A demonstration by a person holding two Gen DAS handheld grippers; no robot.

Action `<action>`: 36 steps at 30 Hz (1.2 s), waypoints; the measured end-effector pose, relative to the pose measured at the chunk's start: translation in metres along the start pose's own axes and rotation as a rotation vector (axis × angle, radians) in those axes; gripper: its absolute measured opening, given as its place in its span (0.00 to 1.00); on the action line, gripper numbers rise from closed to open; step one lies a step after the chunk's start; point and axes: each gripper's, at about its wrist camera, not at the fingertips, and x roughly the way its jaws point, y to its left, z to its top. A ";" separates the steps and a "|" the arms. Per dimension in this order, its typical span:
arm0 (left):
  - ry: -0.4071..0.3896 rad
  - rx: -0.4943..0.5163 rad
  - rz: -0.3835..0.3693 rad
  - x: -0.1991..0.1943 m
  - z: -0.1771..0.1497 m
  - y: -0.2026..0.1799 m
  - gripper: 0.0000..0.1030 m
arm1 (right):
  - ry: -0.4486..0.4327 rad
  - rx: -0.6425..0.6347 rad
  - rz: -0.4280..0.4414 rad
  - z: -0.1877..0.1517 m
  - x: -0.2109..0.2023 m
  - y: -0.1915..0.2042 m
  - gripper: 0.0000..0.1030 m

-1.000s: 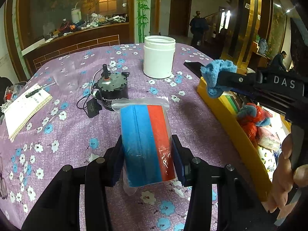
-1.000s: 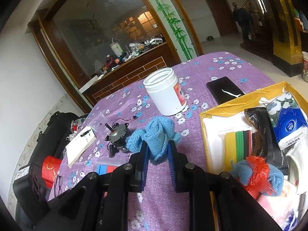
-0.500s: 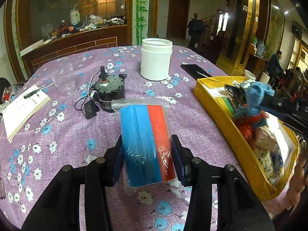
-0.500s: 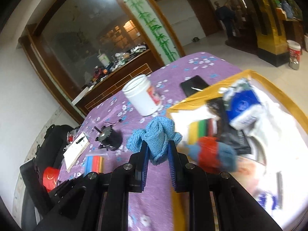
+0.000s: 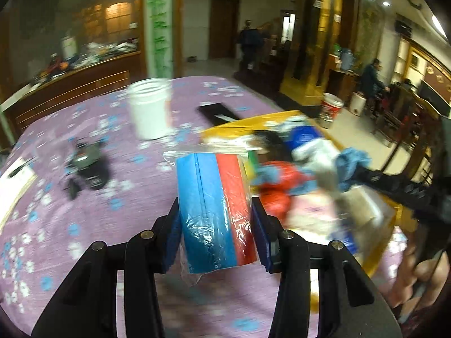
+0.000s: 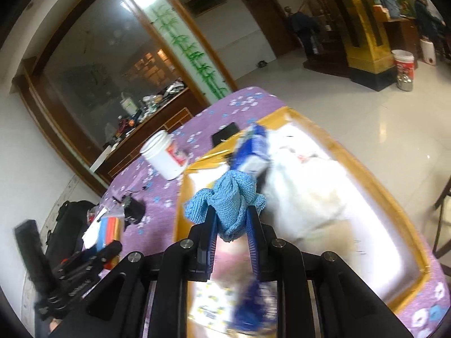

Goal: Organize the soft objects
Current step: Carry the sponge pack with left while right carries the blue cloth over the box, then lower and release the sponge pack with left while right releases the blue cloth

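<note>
A: We note the left gripper (image 5: 215, 219) clamped on a clear zip bag of foam pads (image 5: 215, 211), blue and red blocks standing upright between the blue pads (image 5: 260, 236). The bag is off the purple flowered tablecloth (image 5: 84, 225), with the near corner of the yellow box (image 5: 239, 121) just past it.

B: Agreed. We record the right gripper (image 6: 231, 219) pinched nearly shut on a bunched light-blue cloth (image 6: 228, 200), which bulges out above the jaws. It hangs over the yellow box (image 6: 366, 169), above white and blue packets we cannot identify through the blur.

A: From the left wrist view we also see that cloth (image 5: 352, 160) at the tip of the right gripper (image 5: 352, 174), over the box's contents near a red-and-blue soft bundle (image 5: 279, 180).

B: On the cloth outside the box: a white jar (image 5: 149, 109), a small black motor with wires (image 5: 90, 163), and a dark flat phone-like slab (image 5: 217, 111). A person's fingers (image 5: 422, 276) show at the right edge.
</note>
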 end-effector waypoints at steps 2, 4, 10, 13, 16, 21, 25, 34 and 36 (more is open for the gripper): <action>0.007 0.024 -0.029 0.006 0.003 -0.023 0.42 | -0.002 0.011 -0.018 0.000 -0.003 -0.012 0.20; 0.025 0.058 -0.057 0.015 0.002 -0.048 0.42 | -0.004 0.008 -0.038 0.000 -0.005 -0.018 0.20; 0.047 0.128 -0.069 0.038 -0.010 -0.084 0.42 | 0.005 0.006 -0.098 0.001 -0.005 -0.040 0.21; 0.033 0.135 -0.061 0.043 -0.012 -0.088 0.43 | 0.025 -0.006 -0.114 0.000 0.001 -0.047 0.23; 0.007 0.123 -0.065 0.041 -0.016 -0.086 0.43 | 0.037 -0.043 -0.130 -0.004 0.005 -0.042 0.25; -0.021 0.124 -0.076 0.034 -0.018 -0.086 0.44 | 0.041 -0.124 -0.170 -0.010 0.005 -0.025 0.44; -0.048 0.125 -0.072 0.026 -0.019 -0.086 0.48 | -0.005 -0.178 -0.182 -0.009 -0.013 -0.014 0.76; -0.099 0.154 -0.053 0.018 -0.020 -0.089 0.49 | -0.139 -0.278 -0.314 0.000 -0.050 0.006 0.97; -0.102 0.167 -0.050 0.018 -0.022 -0.091 0.49 | -0.146 -0.286 -0.324 0.001 -0.053 0.007 0.97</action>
